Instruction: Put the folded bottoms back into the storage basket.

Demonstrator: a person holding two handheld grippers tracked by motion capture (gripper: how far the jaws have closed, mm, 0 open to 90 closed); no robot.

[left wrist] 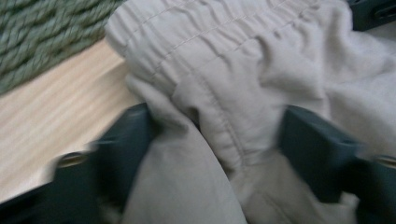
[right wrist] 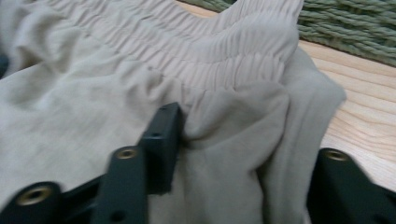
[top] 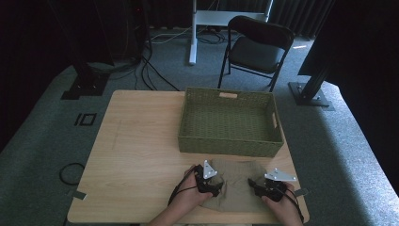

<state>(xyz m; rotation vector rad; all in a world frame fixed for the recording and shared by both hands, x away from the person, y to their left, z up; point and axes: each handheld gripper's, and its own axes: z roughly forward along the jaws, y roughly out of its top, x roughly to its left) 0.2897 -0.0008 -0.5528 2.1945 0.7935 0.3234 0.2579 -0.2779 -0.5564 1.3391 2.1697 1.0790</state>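
Gripper left (left wrist: 215, 135) and right (right wrist: 243, 140): clenched on beige elastic-waisted cloth garment (top: 237, 186) | just before green woven basket (top: 230, 121) | soft, light; hold waistband

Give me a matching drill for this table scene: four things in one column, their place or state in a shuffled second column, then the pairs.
1. woven basket
2. beige garment
3. folding chair
4. left tongs

a. on the floor beyond the table
b. bunched at the table's near edge
c. green, nothing lying in it
d. fabric gathered between the jaws

Pairs: 1-c, 2-b, 3-a, 4-d
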